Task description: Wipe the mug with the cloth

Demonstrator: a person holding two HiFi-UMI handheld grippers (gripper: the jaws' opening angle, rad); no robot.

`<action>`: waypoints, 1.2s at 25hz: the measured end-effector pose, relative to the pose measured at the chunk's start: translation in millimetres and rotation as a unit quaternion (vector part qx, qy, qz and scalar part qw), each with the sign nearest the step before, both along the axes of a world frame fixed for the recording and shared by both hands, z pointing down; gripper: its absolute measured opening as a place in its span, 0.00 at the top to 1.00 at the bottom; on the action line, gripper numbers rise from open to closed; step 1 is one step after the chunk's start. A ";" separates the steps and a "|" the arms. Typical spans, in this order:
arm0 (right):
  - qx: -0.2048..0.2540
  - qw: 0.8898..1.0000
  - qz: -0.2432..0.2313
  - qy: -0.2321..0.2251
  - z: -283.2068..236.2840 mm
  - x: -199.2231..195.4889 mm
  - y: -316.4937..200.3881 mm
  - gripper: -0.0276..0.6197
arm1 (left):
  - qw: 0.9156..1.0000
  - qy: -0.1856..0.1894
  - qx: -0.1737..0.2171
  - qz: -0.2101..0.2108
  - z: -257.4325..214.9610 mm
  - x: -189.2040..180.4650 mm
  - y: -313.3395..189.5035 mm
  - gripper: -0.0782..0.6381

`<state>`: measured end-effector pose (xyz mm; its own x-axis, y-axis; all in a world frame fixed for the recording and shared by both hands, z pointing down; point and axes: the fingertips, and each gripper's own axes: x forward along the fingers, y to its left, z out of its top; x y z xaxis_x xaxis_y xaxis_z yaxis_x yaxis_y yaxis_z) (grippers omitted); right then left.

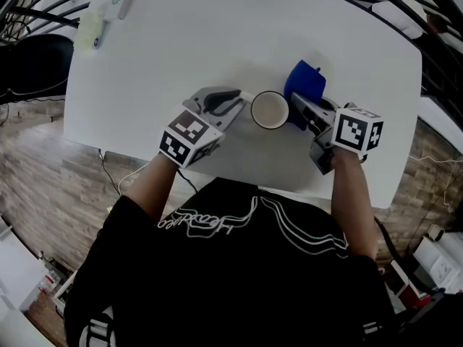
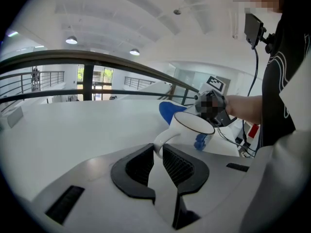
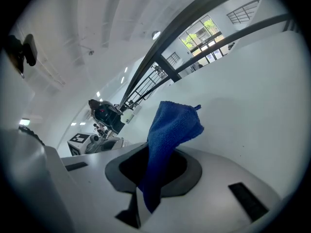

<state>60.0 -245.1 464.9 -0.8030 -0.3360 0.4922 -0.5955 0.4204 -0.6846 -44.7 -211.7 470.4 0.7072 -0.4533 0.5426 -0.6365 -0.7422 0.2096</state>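
**Far left.** Two small pale items (image 1: 94,27) lie near the far left corner of the white tabletop (image 1: 217,35), well apart from everything else. They are too small to identify.

**Left of centre.** The left gripper (image 1: 235,105) reaches in from the person's left forearm, with its marker cube (image 1: 189,137) nearest the body. In the left gripper view its jaws (image 2: 158,152) are pressed onto the white handle (image 2: 163,141) of the mug (image 2: 194,125). The handle loop sits pinched between the two ribbed inner faces.

**Centre.** The mug (image 1: 270,110) is over the near half of the tabletop, between the two grippers, with its handle pointing to the left gripper. Its open mouth faces up in the head view. The body is white with a thin dark rim line and a blue mark (image 2: 200,142) low on the side. Whether its base touches the tabletop cannot be told.

**Right of centre.** The blue cloth (image 1: 304,82) stands just beside the mug on its right and far side. The head view does not show whether the two touch. In the right gripper view the cloth (image 3: 172,130) is nipped between the jaws of the right gripper (image 3: 155,154). Its free part rises above them and a short end hangs down below.

**Right.** The right gripper (image 1: 302,108) points towards the mug. Its marker cube (image 1: 358,130) sits over the near right part of the tabletop.
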 end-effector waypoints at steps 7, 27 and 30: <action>0.025 0.999 0.046 -0.013 -25.6 27.1 20.3 0.88 | 1.000 -0.012 -0.003 -0.014 -2.6 1.3 21.4 0.82; 0.037 0.980 0.113 -0.157 -58.2 30.8 68.1 0.88 | 0.999 -0.028 -0.013 -0.014 -5.5 8.9 66.5 0.82; 0.030 0.979 0.121 -0.162 -56.8 32.7 67.8 0.88 | 0.999 -0.029 -0.014 -0.012 -8.0 11.0 69.4 0.82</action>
<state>92.7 -177.3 408.1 -0.8074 -0.5557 0.1982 -0.4381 0.3397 -0.8323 -33.6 -142.3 462.3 0.6632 -0.4533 0.5955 -0.6658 -0.7208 0.1928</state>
